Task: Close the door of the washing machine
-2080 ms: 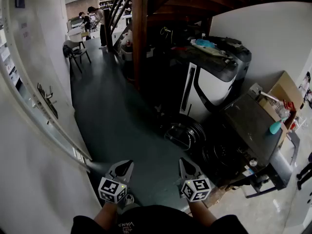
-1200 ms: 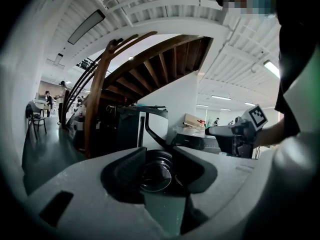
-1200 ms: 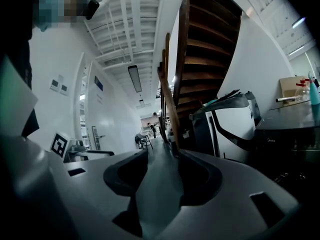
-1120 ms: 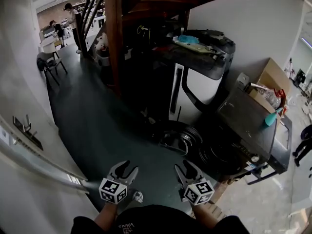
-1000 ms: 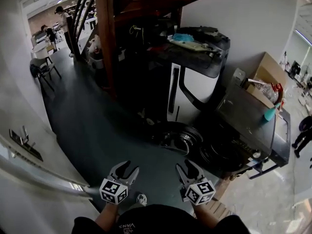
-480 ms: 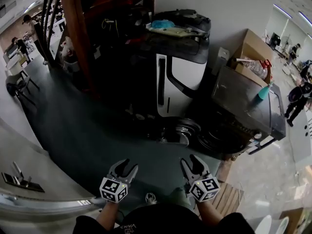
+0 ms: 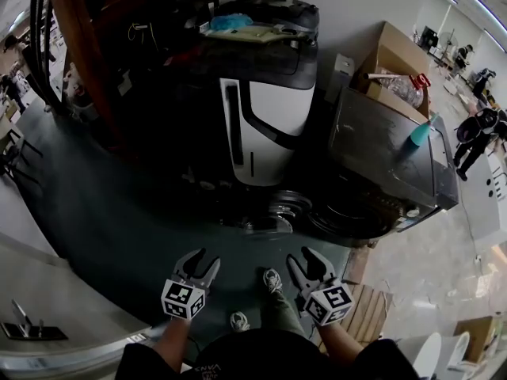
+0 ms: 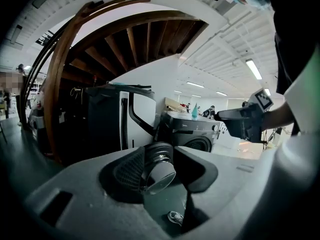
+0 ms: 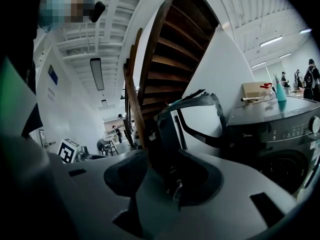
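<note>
The dark washing machine [image 7: 396, 161] stands at the right, with its round door [image 7: 279, 210] swung open to the left of the drum opening [image 7: 348, 216]. My left gripper [image 7: 200, 261] and right gripper [image 7: 305, 260] hang side by side low in the head view, short of the door. Both are open with nothing between the fingers. The left gripper view looks past its own open fingers at the open door [image 8: 159, 168] and the machine front [image 8: 192, 139], with the right gripper [image 8: 240, 121] off to the right. In the right gripper view the machine [image 9: 280, 139] fills the right side.
A white and black appliance [image 7: 269, 125] stands left of the machine, with a wooden stair post [image 7: 79, 54] further left. A cardboard box [image 7: 396, 58] and a teal bottle [image 7: 420, 131] sit on and behind the machine. A wooden pallet [image 7: 368, 311] lies at its foot. People stand at far right [image 7: 475, 133].
The view has swung right and closer, so the washing machine and its open door now lie straight ahead. Both grippers have come forward and slightly down. Their jaws stay apart.
</note>
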Motion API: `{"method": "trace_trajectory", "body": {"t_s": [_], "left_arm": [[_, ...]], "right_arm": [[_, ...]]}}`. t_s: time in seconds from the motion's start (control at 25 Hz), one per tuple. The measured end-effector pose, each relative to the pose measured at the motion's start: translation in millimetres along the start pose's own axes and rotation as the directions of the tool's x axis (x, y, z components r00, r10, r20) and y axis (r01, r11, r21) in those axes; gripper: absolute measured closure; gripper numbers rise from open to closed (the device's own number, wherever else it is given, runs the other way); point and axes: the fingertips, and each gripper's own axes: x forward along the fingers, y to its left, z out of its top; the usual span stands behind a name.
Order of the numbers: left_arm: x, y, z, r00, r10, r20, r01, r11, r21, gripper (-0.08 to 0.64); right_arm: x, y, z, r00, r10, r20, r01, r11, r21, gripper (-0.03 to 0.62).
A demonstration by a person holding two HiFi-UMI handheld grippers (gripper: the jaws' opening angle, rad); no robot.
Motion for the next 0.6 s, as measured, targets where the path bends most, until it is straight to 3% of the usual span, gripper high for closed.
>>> {"method": "trace_trajectory", "body": {"t_s": [0.4, 0.6], "left_arm": [[128, 21, 20, 1.0, -0.02, -0.015, 0.021, 0.998, 0.058, 0.386], [191, 38, 9, 0.995, -0.047, -0.087, 0.056, 0.993, 0.108, 0.376]], "right_arm": [[47, -71, -1, 0.998, 0.01, -0.066, -0.013, 0.999, -0.041, 0.443], [68, -101, -4, 0.993, 0.016, -0.117, -0.021, 0.999, -0.036, 0.449]]}}
